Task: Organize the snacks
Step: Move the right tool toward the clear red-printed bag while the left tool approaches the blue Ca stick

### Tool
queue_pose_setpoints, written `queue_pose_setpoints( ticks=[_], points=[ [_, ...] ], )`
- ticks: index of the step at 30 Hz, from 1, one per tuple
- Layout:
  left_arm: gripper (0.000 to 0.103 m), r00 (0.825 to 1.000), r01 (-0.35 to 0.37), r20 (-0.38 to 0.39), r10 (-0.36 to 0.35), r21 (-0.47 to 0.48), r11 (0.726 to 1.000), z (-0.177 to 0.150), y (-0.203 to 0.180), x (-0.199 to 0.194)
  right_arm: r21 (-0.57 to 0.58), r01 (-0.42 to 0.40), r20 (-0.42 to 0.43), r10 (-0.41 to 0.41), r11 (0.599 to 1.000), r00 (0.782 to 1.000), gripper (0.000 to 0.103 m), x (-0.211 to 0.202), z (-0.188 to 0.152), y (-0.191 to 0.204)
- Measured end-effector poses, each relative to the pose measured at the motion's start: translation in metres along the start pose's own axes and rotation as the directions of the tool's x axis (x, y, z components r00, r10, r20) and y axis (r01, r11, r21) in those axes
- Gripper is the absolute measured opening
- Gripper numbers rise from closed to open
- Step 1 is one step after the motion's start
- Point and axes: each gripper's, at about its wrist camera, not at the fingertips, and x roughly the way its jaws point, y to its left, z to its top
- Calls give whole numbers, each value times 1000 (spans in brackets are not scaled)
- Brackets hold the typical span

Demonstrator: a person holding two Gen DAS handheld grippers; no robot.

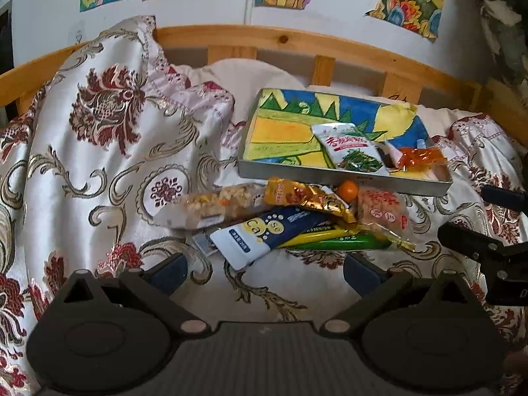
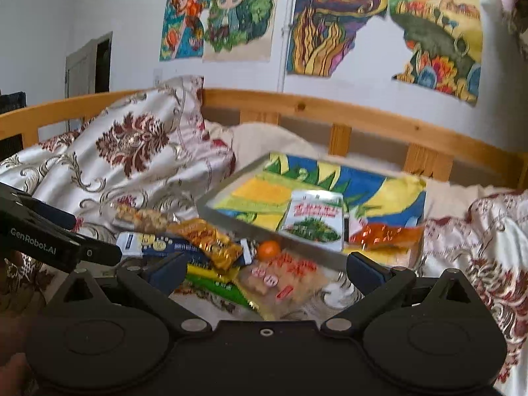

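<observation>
Left tool [image 1: 264,272]: jaws spread wide with nothing between them, held above the bedspread [image 1: 99,165] just short of the snack pile.
Right tool [image 2: 265,272]: jaws spread wide with nothing gripped, hovering over the near edge of the pile; in the left wrist view only its dark body shows at the right edge.
Tray [image 1: 343,180]: shallow metal tray on the bed, its floor lined with a bright crayon drawing, sitting just behind the pile.
In the tray: a white packet with a green vegetable picture [image 1: 351,147] lies near the right half, and an orange-red packet [image 1: 420,156] lies beside it toward the right corner.
Snack pile: loose on the bedspread, touching the tray's front wall.
Nut bar [image 1: 221,203]: clear wrapper, leftmost in the pile.
Golden packet [image 1: 307,196]: lies across the middle, overlapping the blue and white packet [image 1: 264,232].
Green and yellow sticks [image 1: 336,239]: lie under the blue and white packet's right end.
Small orange ball [image 1: 348,189]: right against the tray's front wall; I cannot tell whether it is fruit or candy.
Pale packet with red print [image 2: 280,279]: right side of the pile, closest to the right tool's fingers.
Surroundings: a patterned pillow [image 1: 109,99] leans on the wooden bed rail [image 1: 283,38], with colourful drawings [image 2: 333,23] on the wall.
</observation>
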Motion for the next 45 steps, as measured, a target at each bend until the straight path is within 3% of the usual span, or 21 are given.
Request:
queue_pose_setpoints(
  ticks=[8, 19, 32, 38, 45],
  points=[
    [102, 999, -21, -28, 22, 2, 1000, 0, -2, 8, 27, 0, -76, 2, 1000, 997, 102, 13, -4, -4],
    [102, 999, -7, -33, 7, 4, 1000, 1, -9, 17, 83, -31, -115, 40, 996, 993, 102, 21, -6, -13],
    [102, 999, 6, -37, -4, 40, 999, 7, -14, 42, 161, 8, -127, 13, 987, 992, 102, 32, -5, -35],
    [102, 999, 40, -36, -36, 129, 991, 18, -11, 61, 256, 5, -149, 34, 967, 988, 102, 54, -6, -56],
    [102, 984, 104, -167, -57, 284, 953, 32, -16, 92, 279, -13, -165, 61, 960, 984, 102, 91, -9, -61]
  ],
)
